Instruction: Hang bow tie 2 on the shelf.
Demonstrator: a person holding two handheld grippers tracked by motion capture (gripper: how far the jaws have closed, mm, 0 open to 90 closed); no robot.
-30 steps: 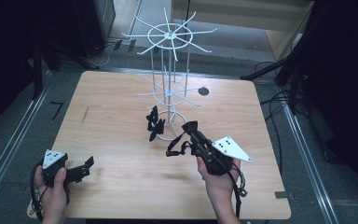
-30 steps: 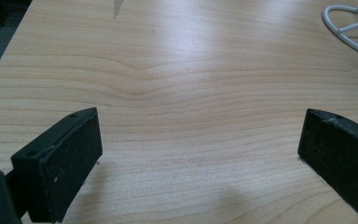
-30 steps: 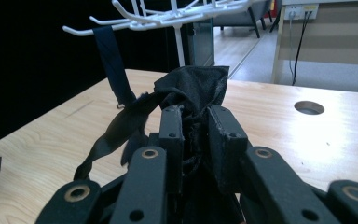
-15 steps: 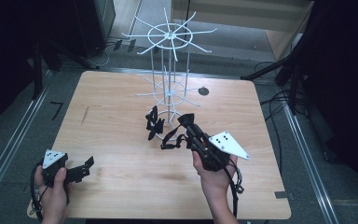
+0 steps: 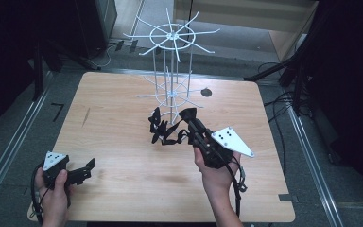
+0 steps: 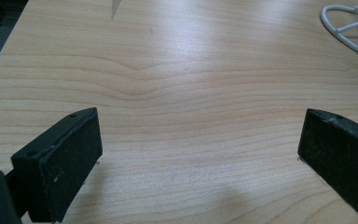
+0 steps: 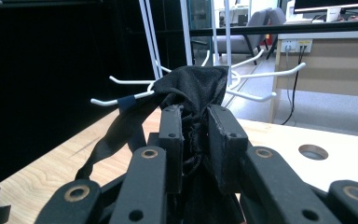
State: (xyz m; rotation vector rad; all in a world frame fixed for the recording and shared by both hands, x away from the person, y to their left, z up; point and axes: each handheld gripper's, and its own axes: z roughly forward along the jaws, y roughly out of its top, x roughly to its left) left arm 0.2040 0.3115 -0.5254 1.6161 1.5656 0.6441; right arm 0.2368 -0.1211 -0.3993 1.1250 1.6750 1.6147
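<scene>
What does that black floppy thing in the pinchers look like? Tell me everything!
The black cloth piece looks like soft, crumpled fabric with thin straps hanging down. The right gripper has its jaws shut on its bunched middle and holds it above the wooden table, close to the lower arms of the white wire rack. One strap hangs beside a white rack arm. More black pieces lie near the rack's foot.

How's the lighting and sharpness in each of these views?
High view: tabletop evenly lit, dark surroundings. Left gripper view: pale glare on the wood, near jaws slightly soft. Right gripper view: black fabric nearly featureless in the right gripper, left background black, white wire rack bright.
</scene>
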